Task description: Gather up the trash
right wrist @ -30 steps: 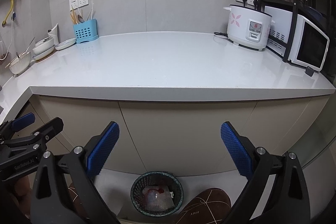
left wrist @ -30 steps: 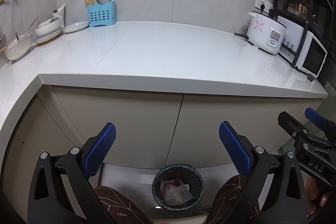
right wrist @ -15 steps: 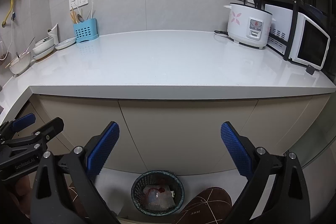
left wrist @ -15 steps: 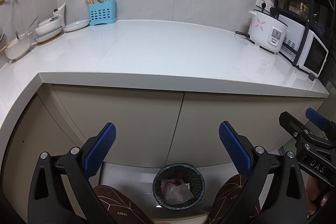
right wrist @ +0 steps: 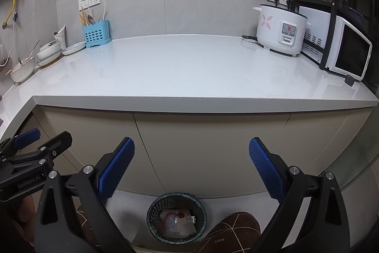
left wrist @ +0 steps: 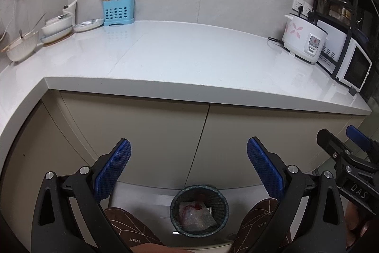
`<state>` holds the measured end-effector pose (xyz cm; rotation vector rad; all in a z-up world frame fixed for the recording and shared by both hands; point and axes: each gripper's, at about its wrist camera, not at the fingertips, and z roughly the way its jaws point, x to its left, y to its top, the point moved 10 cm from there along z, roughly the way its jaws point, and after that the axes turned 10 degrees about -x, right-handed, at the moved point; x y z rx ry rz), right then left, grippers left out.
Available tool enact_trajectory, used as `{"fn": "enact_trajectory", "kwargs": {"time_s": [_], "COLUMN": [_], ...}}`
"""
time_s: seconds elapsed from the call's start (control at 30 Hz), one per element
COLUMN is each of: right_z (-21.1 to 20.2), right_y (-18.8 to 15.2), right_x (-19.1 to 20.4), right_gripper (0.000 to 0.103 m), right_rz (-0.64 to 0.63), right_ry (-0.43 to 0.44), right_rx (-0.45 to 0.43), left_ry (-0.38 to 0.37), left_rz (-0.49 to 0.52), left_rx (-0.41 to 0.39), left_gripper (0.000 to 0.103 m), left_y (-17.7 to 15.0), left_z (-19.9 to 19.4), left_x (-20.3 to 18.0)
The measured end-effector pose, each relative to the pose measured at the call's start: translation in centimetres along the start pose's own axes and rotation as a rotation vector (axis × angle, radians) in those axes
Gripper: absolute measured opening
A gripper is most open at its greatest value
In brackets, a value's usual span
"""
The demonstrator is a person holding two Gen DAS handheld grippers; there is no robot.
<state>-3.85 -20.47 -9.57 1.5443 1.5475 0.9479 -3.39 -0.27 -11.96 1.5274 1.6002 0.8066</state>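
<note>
one round trash bin [left wrist: 199, 210] is standing upright on the pale floor [left wrist: 146, 193], its open mouth facing up. it is sitting just in front of the cupboard doors [left wrist: 151, 134], under the tabletop [left wrist: 189, 58], between two brown slippers [left wrist: 132, 227]. crumpled trash [left wrist: 194, 213] with a red spot is lying inside the bin. the left tool [left wrist: 188, 172] is hanging above the bin with its two blue pads wide apart, holding nothing. the right tool [right wrist: 191, 172] is doing the same, wide apart and holding nothing. the white tabletop is shining and mostly bare. at the back left, one blue holder [left wrist: 118, 12] is holding sticks and a spoon, next to a few bowls [left wrist: 56, 25]. on the right, one white rice cooker [left wrist: 304, 38] is sitting beside one white oven [left wrist: 353, 65] under a black rack. grey tiles are covering the wall.
</note>
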Motion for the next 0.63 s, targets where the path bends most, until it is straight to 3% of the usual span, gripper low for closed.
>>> {"fn": "enact_trajectory", "kwargs": {"time_s": [0.63], "right_z": [0.03], "right_y": [0.0], "right_x": [-0.16], "right_gripper": [0.093], "right_rz": [0.008], "right_ry": [0.005], "right_rx": [-0.002], "left_ry": [-0.007], "left_rz": [0.021], "left_rx": [-0.017], "left_gripper": [0.097], "left_y": [0.3], "left_z": [-0.62], "left_x": [-0.64]}}
